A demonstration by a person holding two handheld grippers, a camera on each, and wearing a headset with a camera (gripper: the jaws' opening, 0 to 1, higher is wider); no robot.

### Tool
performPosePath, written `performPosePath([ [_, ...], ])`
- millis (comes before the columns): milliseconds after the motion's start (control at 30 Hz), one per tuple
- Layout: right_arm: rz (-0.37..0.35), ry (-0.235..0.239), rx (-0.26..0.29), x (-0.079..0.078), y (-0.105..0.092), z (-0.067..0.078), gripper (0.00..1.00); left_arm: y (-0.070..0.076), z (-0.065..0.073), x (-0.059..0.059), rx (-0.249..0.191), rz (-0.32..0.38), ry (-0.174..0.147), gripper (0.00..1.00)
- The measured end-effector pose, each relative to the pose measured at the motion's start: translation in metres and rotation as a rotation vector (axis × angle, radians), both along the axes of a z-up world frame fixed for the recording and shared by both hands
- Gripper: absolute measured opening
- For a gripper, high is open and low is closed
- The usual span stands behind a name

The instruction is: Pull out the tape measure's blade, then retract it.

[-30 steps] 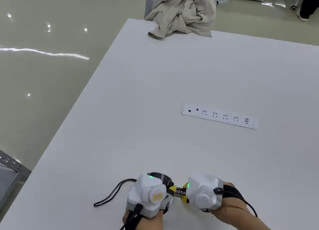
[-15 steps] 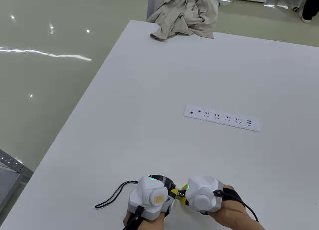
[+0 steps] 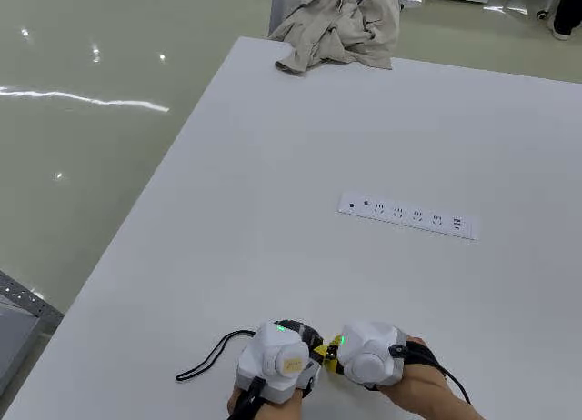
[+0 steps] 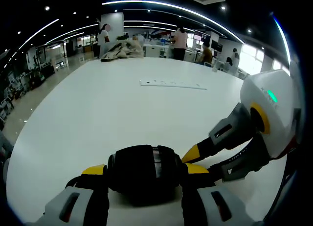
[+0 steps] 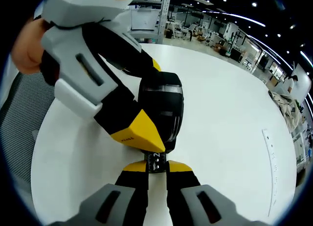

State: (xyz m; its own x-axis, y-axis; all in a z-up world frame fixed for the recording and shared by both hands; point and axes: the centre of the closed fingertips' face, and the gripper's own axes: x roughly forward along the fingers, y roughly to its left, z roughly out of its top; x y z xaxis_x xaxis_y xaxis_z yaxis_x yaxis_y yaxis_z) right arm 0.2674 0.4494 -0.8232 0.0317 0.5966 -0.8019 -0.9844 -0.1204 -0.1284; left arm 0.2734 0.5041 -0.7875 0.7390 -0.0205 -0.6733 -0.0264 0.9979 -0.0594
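White table (image 3: 273, 165), near edge: tape measure (image 4: 142, 160) case is clamped by left gripper (image 4: 145, 171); blade (image 5: 156, 161) tip is pinched by right gripper (image 5: 156, 167), barely drawn out. Blade axis is laid from case straight toward right gripper, grippers almost touching.

Power strip (image 3: 406, 216) on white table (image 3: 273, 156), crumpled beige garment (image 3: 338, 25) at far edge.

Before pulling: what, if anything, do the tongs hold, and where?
The left tongs clamp the tape measure across its case; the right tongs pinch the blade at its end.
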Motion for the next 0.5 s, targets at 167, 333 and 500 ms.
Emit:
performPosePath([
  [167, 0.009, 0.002, 0.002, -0.0007, 0.0022, -0.0002, 0.13, 0.0, 0.0, 0.0002, -0.002, -0.003, 0.002, 0.57],
  [333, 0.023, 0.0, 0.005, -0.0012, 0.0041, -0.0007, 0.13, 0.0, -0.0005, -0.0002, 0.0, -0.001, 0.001, 0.57],
  [500, 0.029, 0.0, 0.005, -0.0016, 0.0054, 0.0002, 0.13, 0.0, -0.0011, 0.0008, -0.001, -0.002, 0.002, 0.57],
])
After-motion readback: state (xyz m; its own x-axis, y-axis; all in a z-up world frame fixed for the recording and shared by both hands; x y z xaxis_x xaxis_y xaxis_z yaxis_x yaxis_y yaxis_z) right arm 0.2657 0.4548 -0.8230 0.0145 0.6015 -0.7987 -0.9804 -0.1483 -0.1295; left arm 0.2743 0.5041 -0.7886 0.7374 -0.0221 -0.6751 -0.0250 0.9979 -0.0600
